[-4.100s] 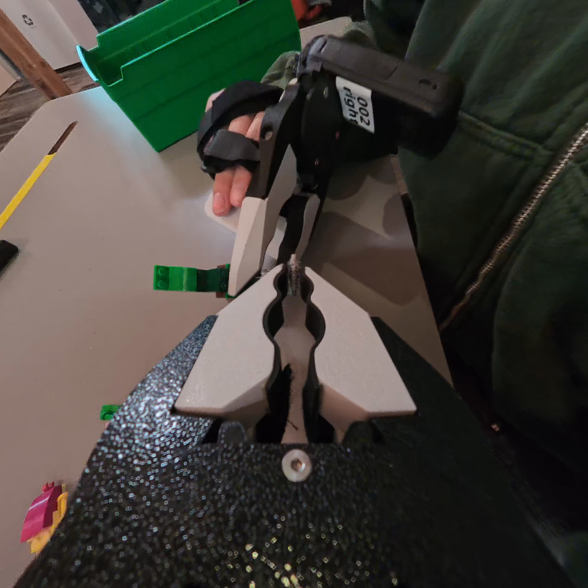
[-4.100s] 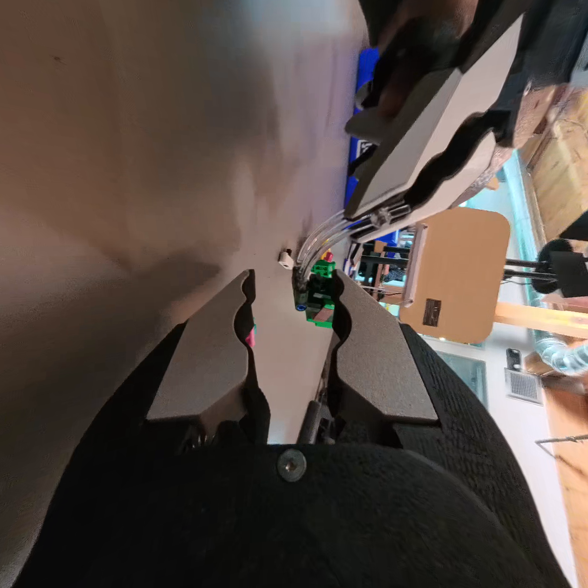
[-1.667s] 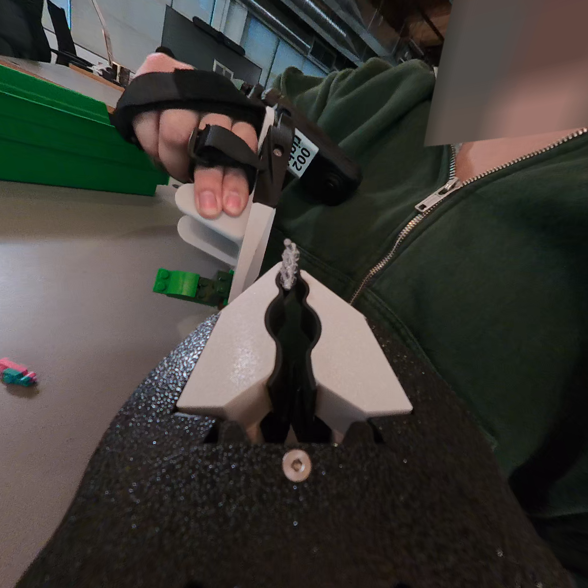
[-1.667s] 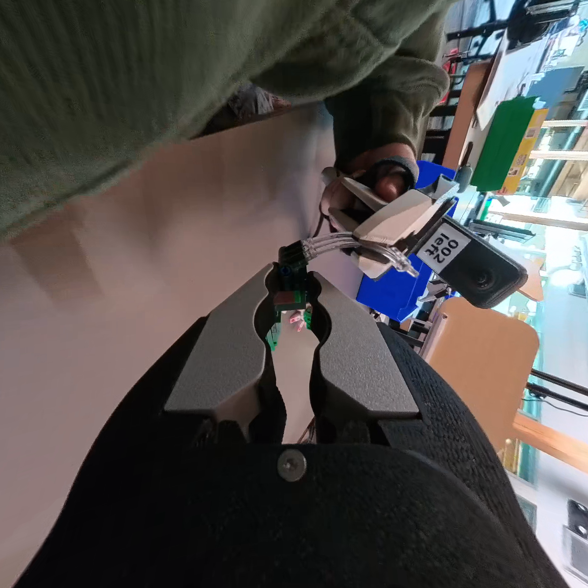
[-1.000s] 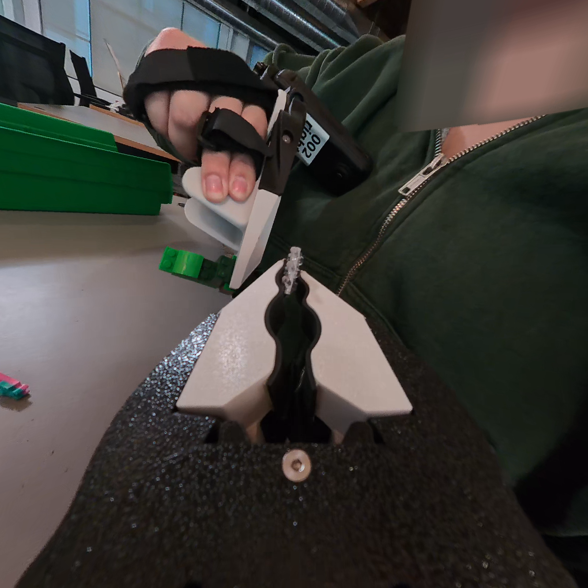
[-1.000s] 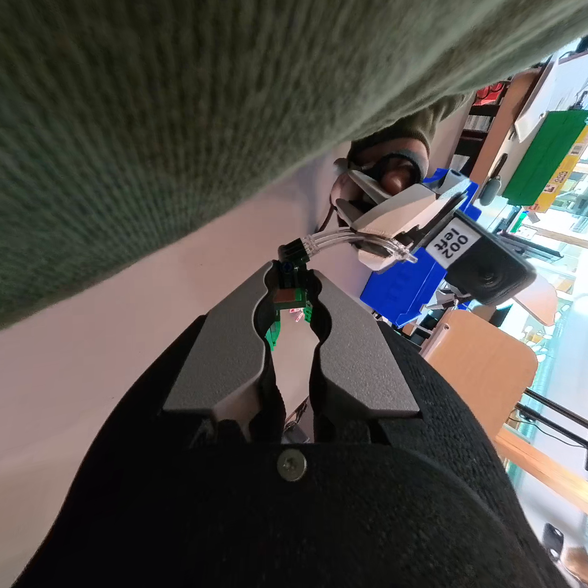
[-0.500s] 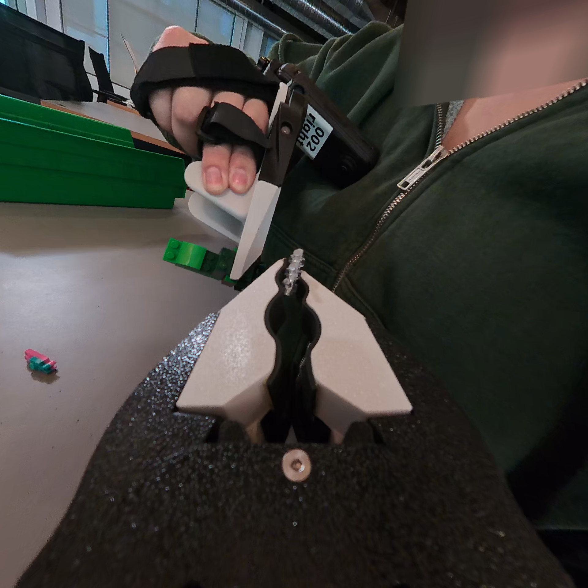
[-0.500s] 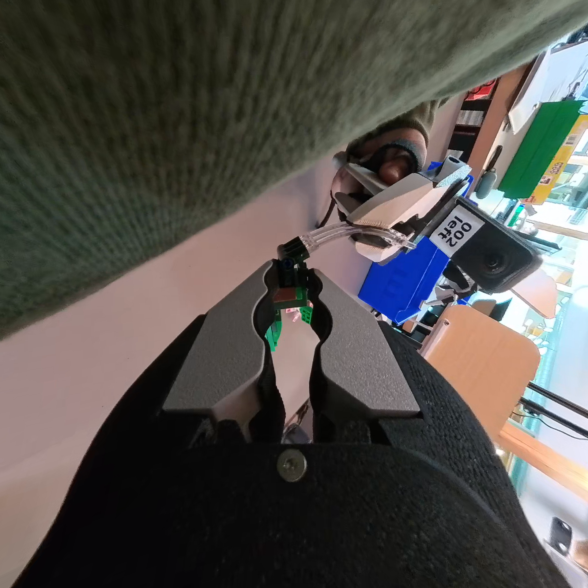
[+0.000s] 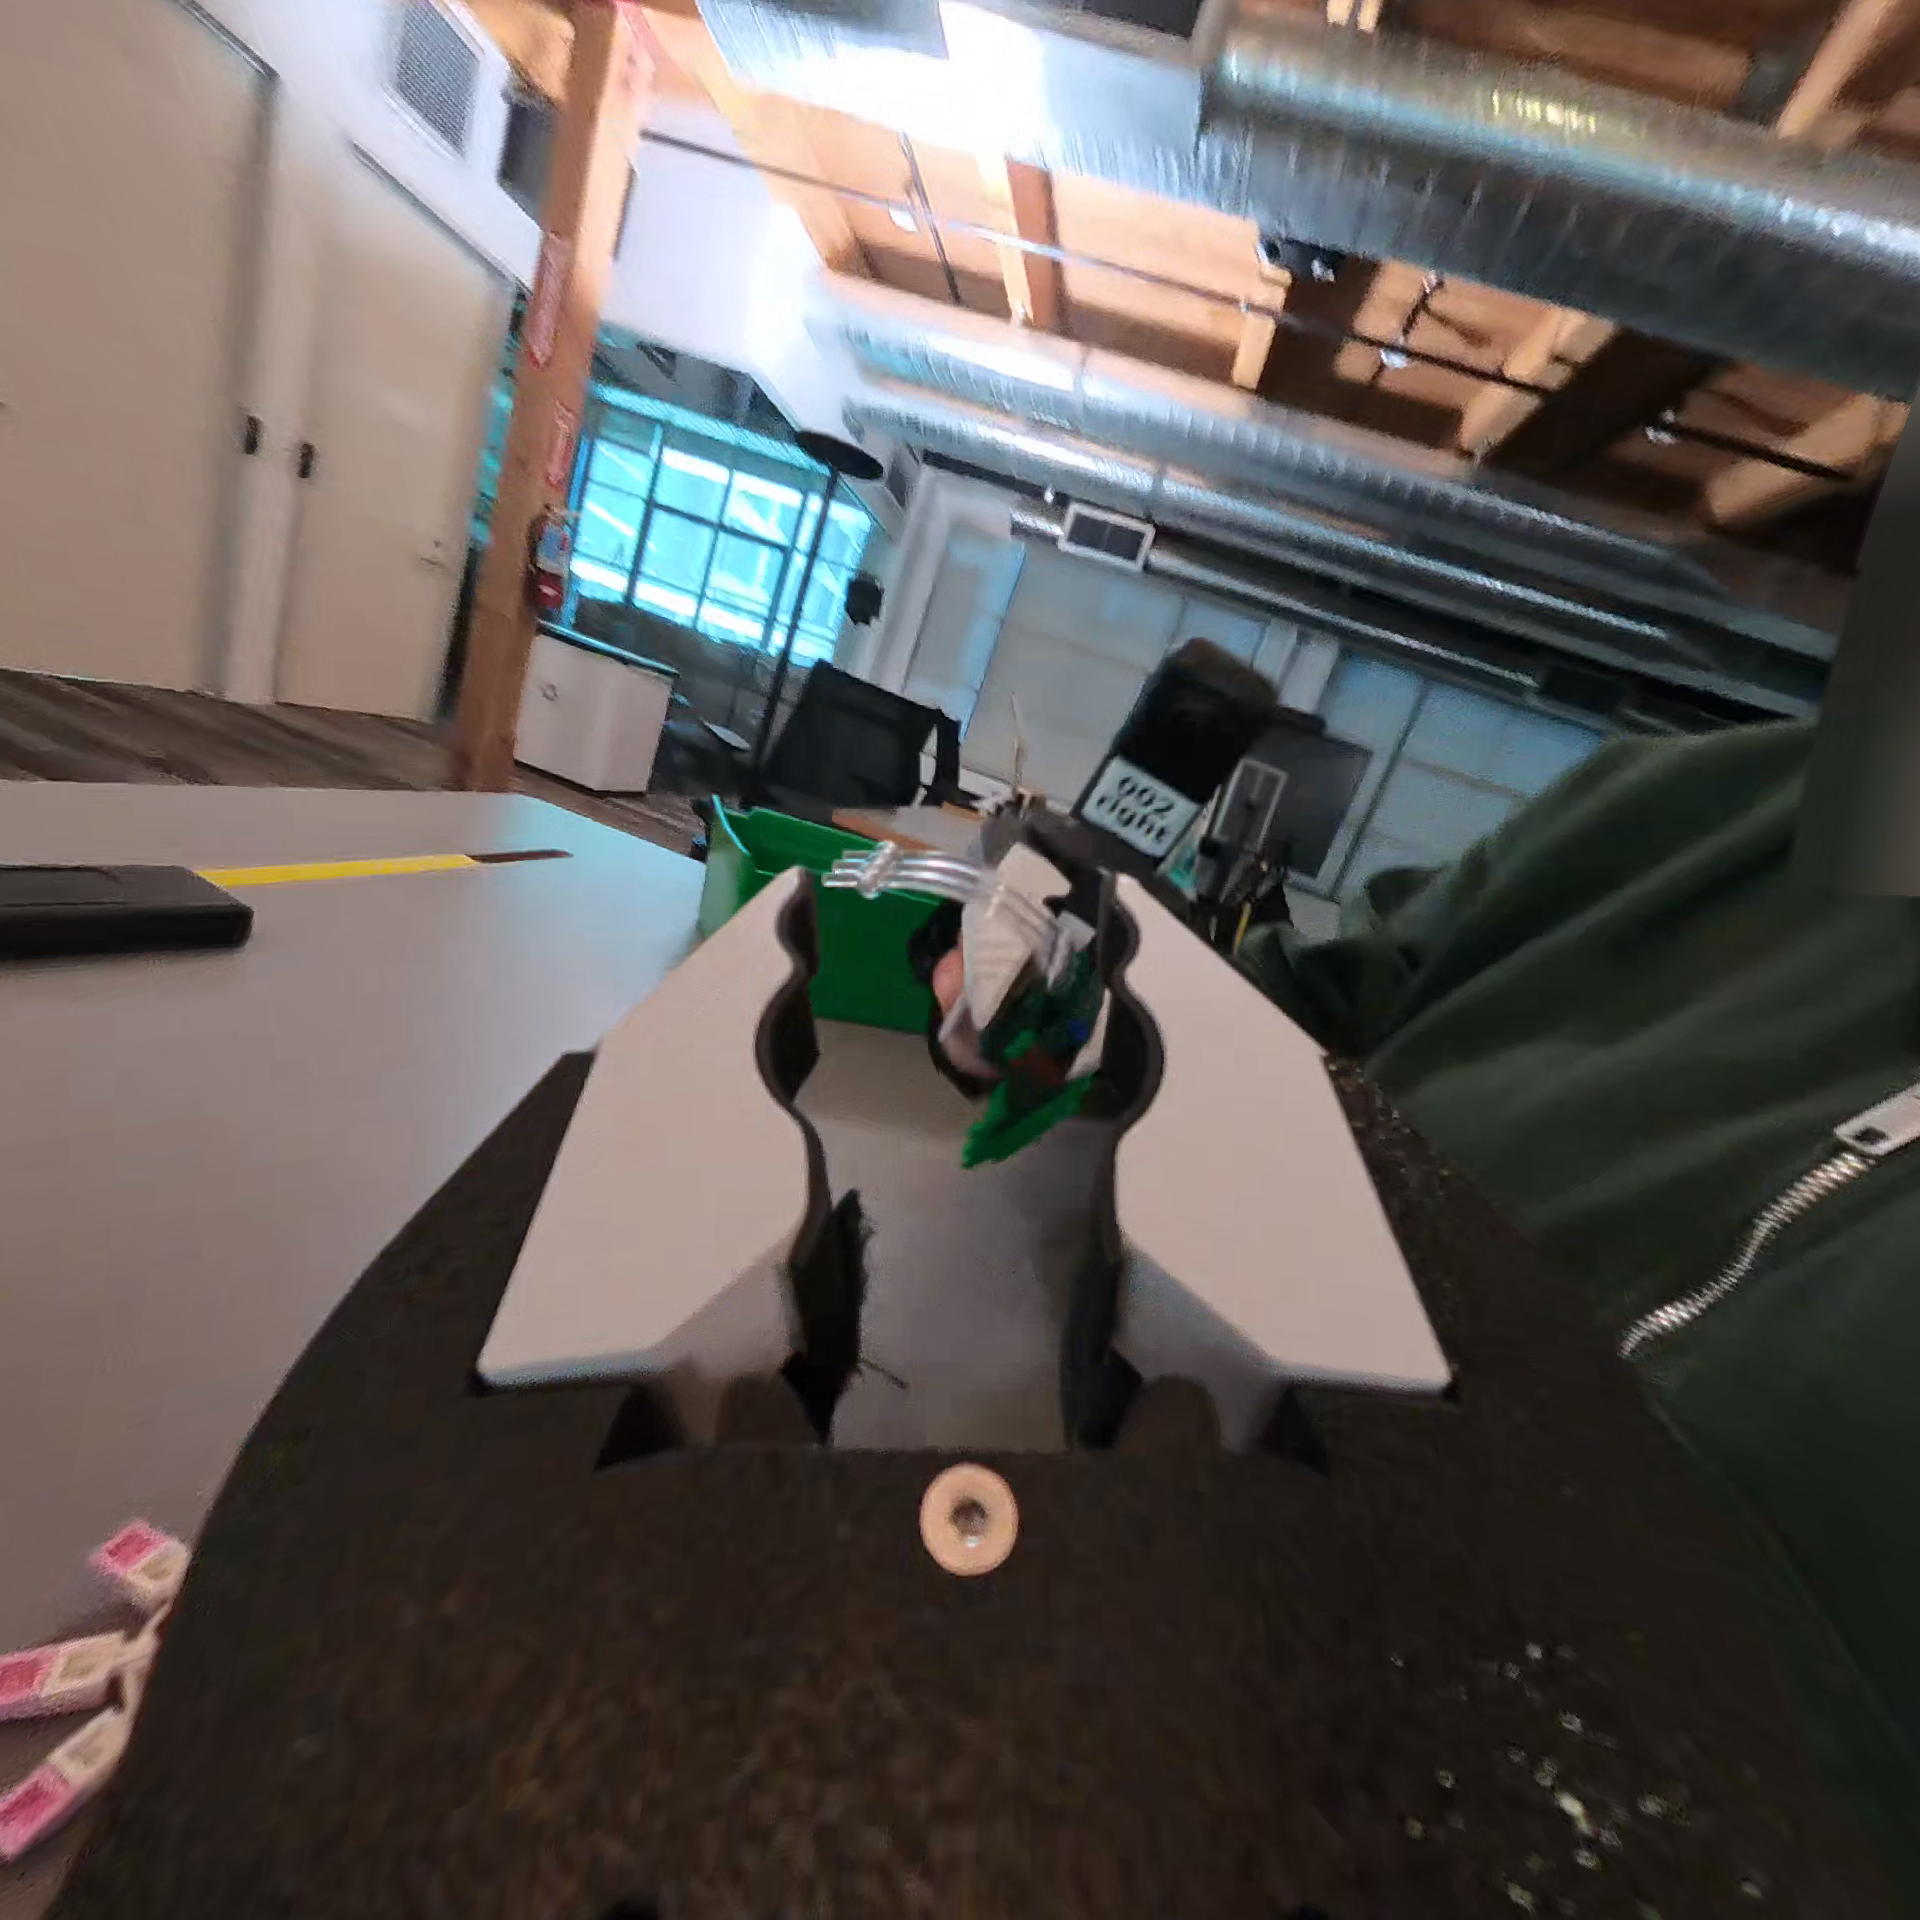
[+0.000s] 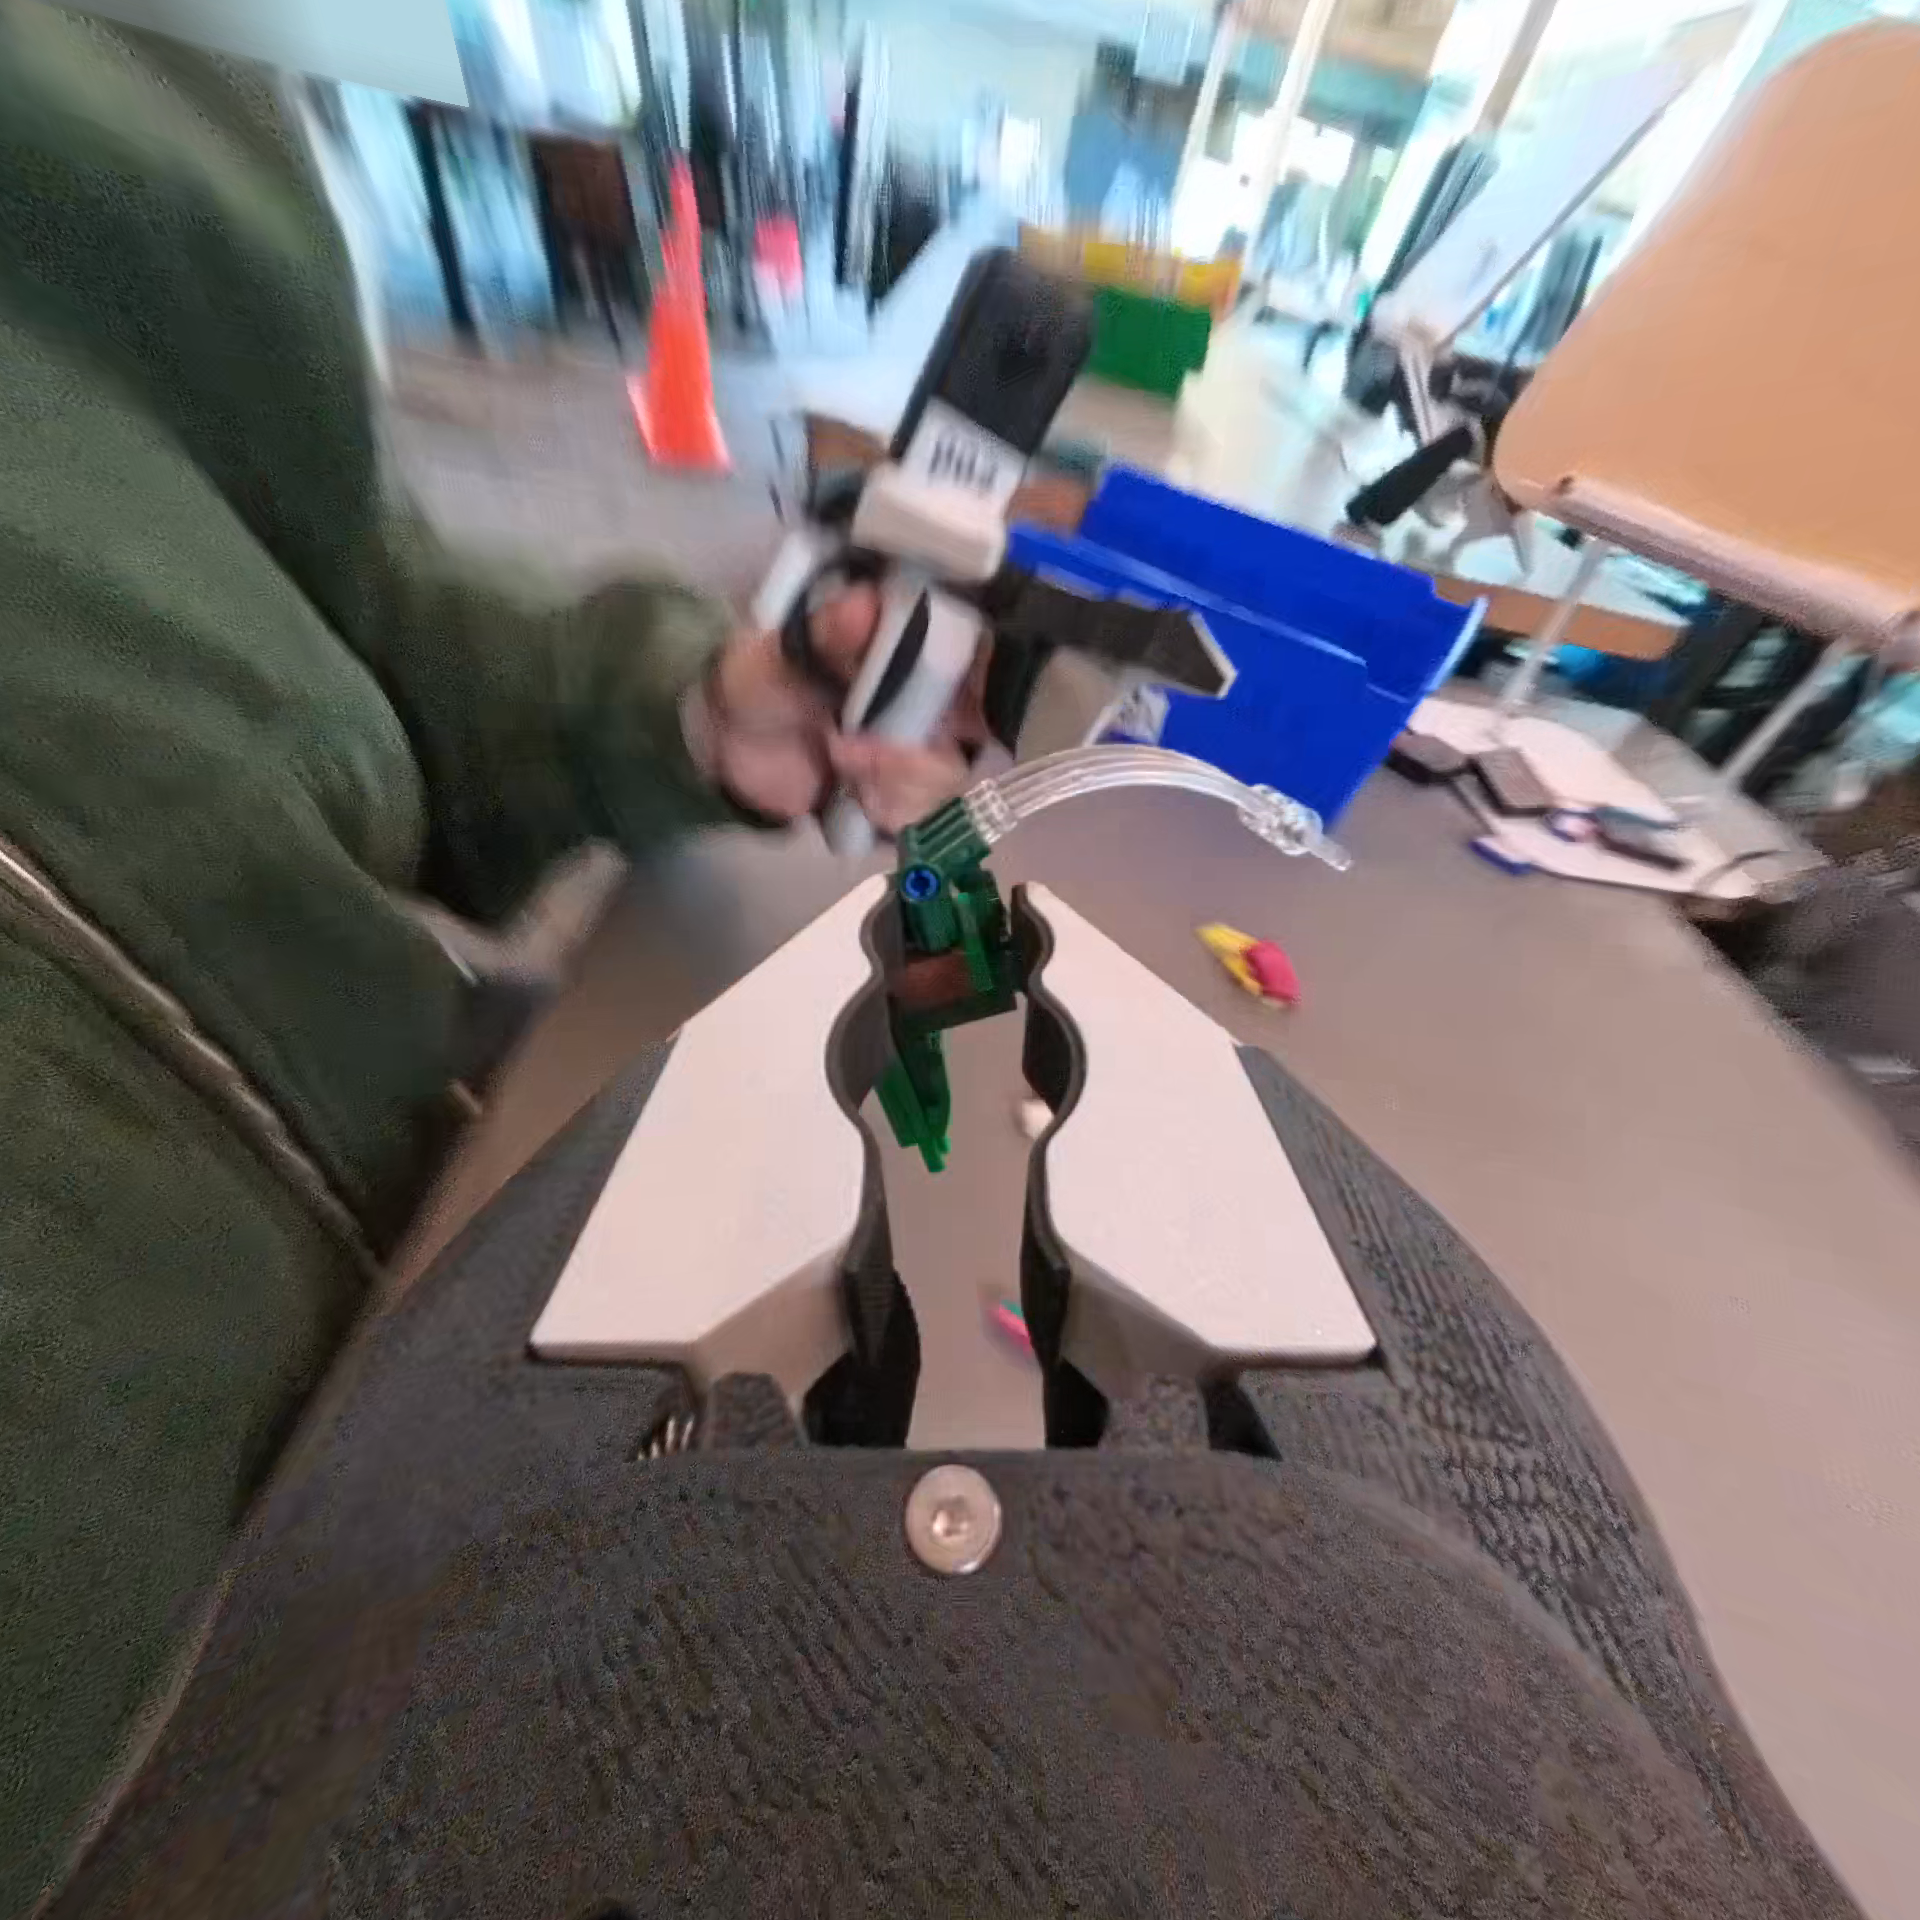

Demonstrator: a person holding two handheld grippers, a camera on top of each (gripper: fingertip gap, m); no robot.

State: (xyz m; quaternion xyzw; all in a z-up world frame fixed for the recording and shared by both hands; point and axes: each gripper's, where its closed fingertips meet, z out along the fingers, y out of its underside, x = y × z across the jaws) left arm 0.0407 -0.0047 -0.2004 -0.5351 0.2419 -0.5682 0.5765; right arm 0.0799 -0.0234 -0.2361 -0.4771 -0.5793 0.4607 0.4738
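**Right claw has the little brick build, left one is empty**

My right gripper (image 10: 951, 914) is clamped on a small green brick assembly (image 10: 940, 971), pinched right at the fingertips around its blocky middle, with a brown piece and a blue pin showing. A bundle of clear curved tubes (image 10: 1132, 774) arcs out of its top and ends free in the air. My guess is the whole thing is very light and stiff, but held together only by stud friction, and those clear strands look bendy and easy to pop off. So the chunky green core is where I'd hold it, never the tubes.

My left gripper (image 9: 956, 914) has its jaws spread wide with nothing between them; it sits apart from the build.

Around us: grey table (image 10: 1507, 1091) with loose bits, a yellow-and-red piece (image 10: 1252, 961) near, pink pieces (image 9: 73, 1673) by the left gripper. Green bin (image 9: 831, 925) and blue bin (image 10: 1278, 634) stand farther back, so there's decent room in the middle. The green jacket (image 10: 187, 727) crowds one side.
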